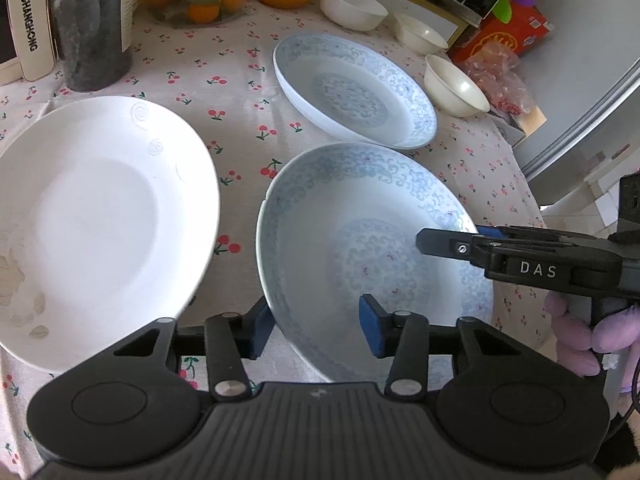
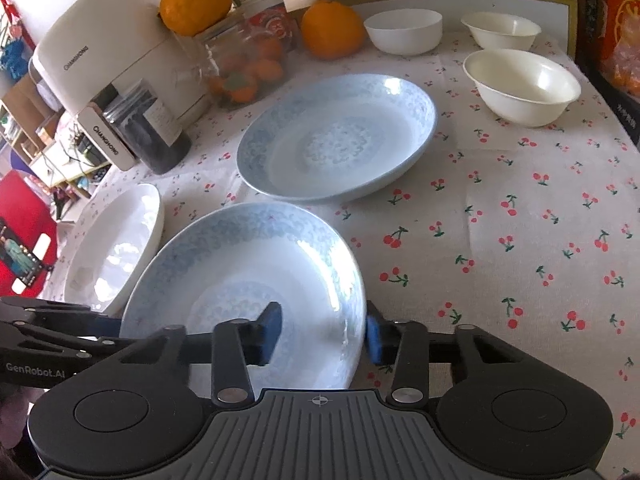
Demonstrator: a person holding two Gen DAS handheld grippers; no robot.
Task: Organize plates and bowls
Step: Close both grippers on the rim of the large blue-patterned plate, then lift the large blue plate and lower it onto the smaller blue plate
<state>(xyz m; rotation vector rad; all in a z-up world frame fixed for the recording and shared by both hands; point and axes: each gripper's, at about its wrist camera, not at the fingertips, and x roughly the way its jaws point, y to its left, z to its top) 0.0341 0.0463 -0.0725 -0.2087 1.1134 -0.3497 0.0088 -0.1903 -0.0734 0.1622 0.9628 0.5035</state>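
The near round porcelain plate with the pale blue scroll pattern (image 2: 244, 280) sits at the front of the cherry-print tablecloth (image 2: 520, 208), and both tools have gone to it. The right gripper (image 2: 320, 334) straddles its near-right rim, one blue pad inside the dish and one outside, with a gap on both sides, so it is open and not yet pinching. The left gripper (image 1: 316, 330) brackets the opposite rim the same way, also parted. Taking it from two sides looks meant to lift a wide, slippery plate level.

Just behind it lies a matching blue-patterned plate (image 2: 340, 140), the likely stacking place. To the left is a plain white plate (image 1: 100, 220), close but apart. Three small cream bowls (image 2: 520, 84) wait along the back edge, near the oranges (image 2: 332, 28) and jars.
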